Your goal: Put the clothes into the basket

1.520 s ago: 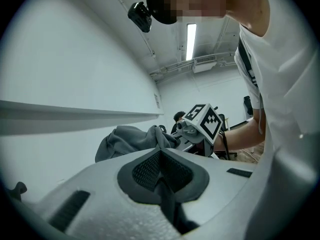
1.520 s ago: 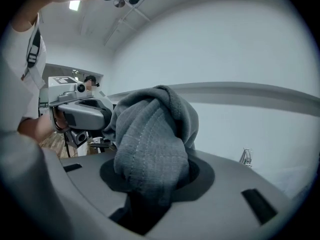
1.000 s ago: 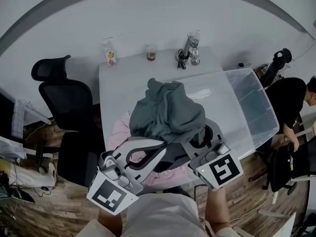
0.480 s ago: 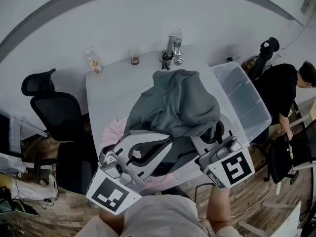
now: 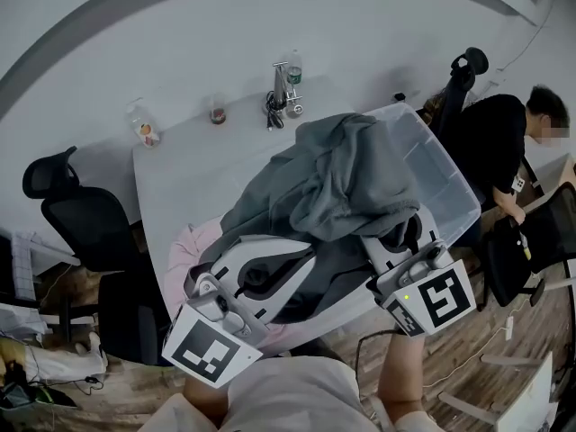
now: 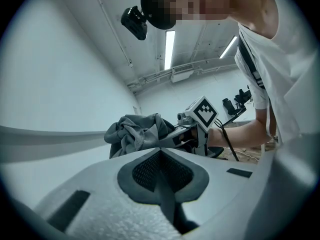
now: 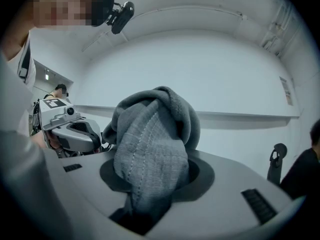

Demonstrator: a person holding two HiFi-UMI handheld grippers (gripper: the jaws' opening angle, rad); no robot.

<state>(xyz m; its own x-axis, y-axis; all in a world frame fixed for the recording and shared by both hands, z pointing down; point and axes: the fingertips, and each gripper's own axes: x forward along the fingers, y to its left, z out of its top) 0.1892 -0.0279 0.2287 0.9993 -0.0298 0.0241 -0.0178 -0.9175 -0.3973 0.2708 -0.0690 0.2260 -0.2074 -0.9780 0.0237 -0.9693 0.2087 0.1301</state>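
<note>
Currently | grey garment [image 5: 342, 178] is being held aloft by clamped right gripper [image 7: 150, 184] jaws, over worktop [image 5: 189, 169] and clear basket [image 5: 454, 187] rim | left gripper [image 6: 161, 159] jaws are being held together, empty.

We are looking at a black office chair [image 5: 79, 228] beside the white table [image 5: 189, 165] and a person in black [image 5: 493, 142].

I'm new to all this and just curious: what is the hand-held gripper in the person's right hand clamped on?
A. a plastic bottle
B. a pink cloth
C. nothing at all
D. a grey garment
D: in the right gripper view, the right hand-held gripper has its jaws closed on a bunched grey garment that rises from between them.
</note>
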